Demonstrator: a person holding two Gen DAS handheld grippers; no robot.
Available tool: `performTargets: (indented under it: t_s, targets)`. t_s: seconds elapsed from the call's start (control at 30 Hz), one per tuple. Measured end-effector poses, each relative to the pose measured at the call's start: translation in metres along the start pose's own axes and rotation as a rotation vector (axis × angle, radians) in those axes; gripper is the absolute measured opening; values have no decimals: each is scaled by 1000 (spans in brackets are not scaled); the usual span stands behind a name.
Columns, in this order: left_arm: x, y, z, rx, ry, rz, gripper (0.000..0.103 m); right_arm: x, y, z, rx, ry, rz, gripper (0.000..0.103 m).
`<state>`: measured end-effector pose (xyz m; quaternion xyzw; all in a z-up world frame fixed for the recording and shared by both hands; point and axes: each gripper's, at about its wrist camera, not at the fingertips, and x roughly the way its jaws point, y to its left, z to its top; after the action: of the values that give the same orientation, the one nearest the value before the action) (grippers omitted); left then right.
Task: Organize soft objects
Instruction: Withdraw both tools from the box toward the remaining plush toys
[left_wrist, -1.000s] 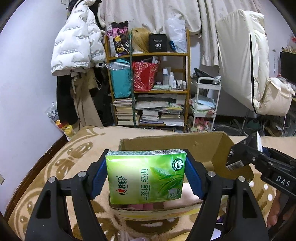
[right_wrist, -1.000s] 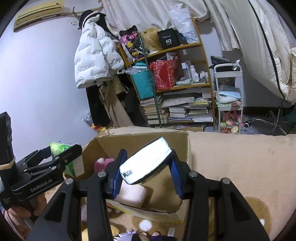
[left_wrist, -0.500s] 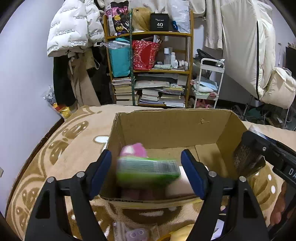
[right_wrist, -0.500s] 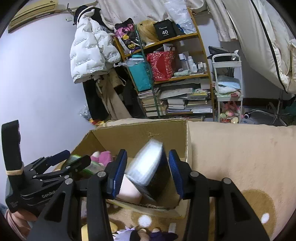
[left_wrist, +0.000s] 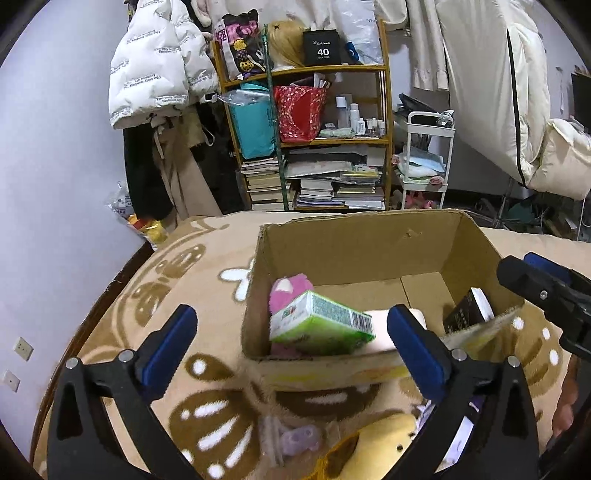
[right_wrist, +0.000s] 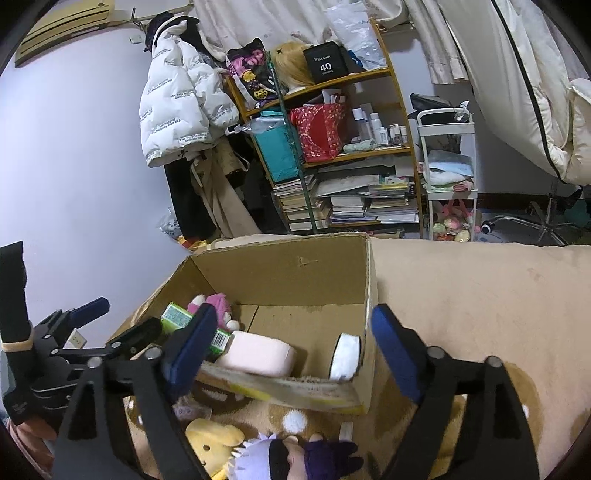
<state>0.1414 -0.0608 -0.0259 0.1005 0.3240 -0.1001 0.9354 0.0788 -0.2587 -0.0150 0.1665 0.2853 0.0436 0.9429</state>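
Observation:
An open cardboard box (left_wrist: 354, 240) (right_wrist: 280, 266) stands on a tan patterned blanket. Inside lie a green tissue pack (left_wrist: 319, 323) (right_wrist: 177, 315), a pink plush (left_wrist: 288, 288) (right_wrist: 218, 304), a pale pink pad (right_wrist: 258, 354) and a black-and-white packet (left_wrist: 467, 310) (right_wrist: 345, 356) leaning on the right wall. My left gripper (left_wrist: 291, 343) is open and empty just before the box's front edge. My right gripper (right_wrist: 291, 350) is open and empty over the front right corner.
A yellow plush (left_wrist: 373, 443) (right_wrist: 212, 437), a doll with white hair and dark clothes (right_wrist: 295, 458) and a small lilac item (left_wrist: 299, 439) lie on the blanket (left_wrist: 184, 280) in front of the box. A cluttered bookshelf (left_wrist: 314, 147), hanging coats and a white cart stand behind.
Both grippers opened. The green tissue pack dropped from my left gripper into the box, and the black-and-white packet dropped from my right gripper to the box's right wall.

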Motion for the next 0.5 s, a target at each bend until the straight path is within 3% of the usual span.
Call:
performTargets:
  t_s: [0.13, 0.5]
  targets:
    - [-14, 4, -3, 5, 6, 16, 102, -10, 3, -5, -2, 10, -4, 102]
    - [-40, 21, -19, -33, 113, 3, 102, -42, 20, -24, -55, 53, -20, 102]
